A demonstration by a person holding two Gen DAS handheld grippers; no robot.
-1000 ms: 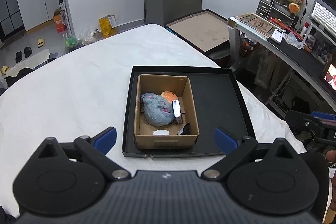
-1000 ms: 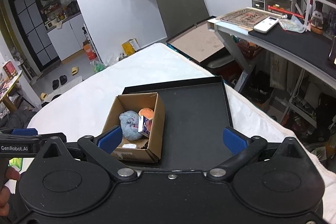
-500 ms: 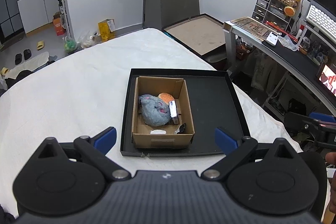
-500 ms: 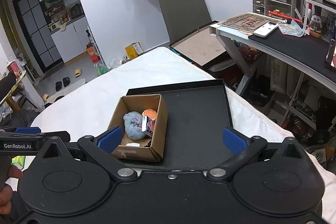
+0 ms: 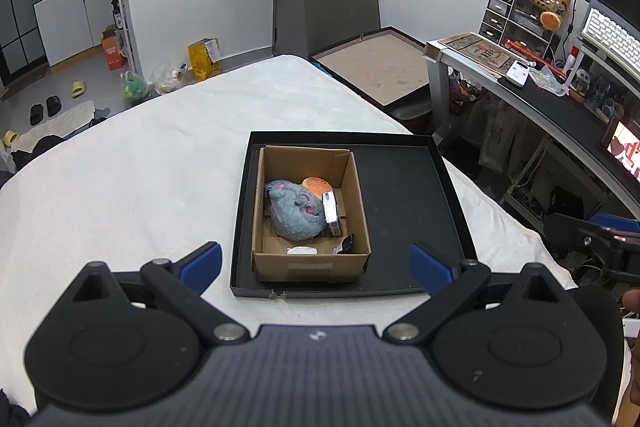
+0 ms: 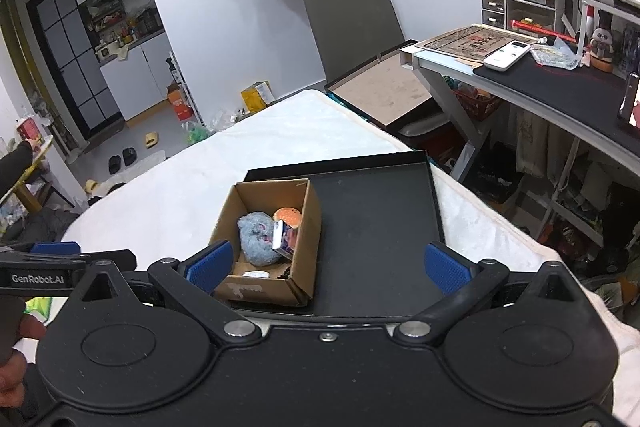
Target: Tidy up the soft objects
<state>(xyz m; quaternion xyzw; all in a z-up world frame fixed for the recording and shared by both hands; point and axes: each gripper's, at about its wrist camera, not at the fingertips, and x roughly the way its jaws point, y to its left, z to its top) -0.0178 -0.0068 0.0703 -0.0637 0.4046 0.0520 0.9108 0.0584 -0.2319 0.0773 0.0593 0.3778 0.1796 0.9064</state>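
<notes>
left gripper (image 5: 314, 263): hovering spread wide, empty, short of the cardboard box (image 5: 310, 265)
right gripper (image 6: 328, 263): hovering spread, empty
grey plush toy (image 5: 294, 213): lying inside box, ahead of both
box: sitting in black tray (image 5: 404, 199), left side

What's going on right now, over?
Both hand-held grippers open, empty. Grey plush inside cardboard box on black tray. Nothing blocking.

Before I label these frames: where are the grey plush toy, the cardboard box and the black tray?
grey plush toy (image 5: 294, 213), left wrist view, its body.
cardboard box (image 5: 310, 267), left wrist view, near wall.
black tray (image 6: 376, 227), right wrist view, bare floor.
</notes>
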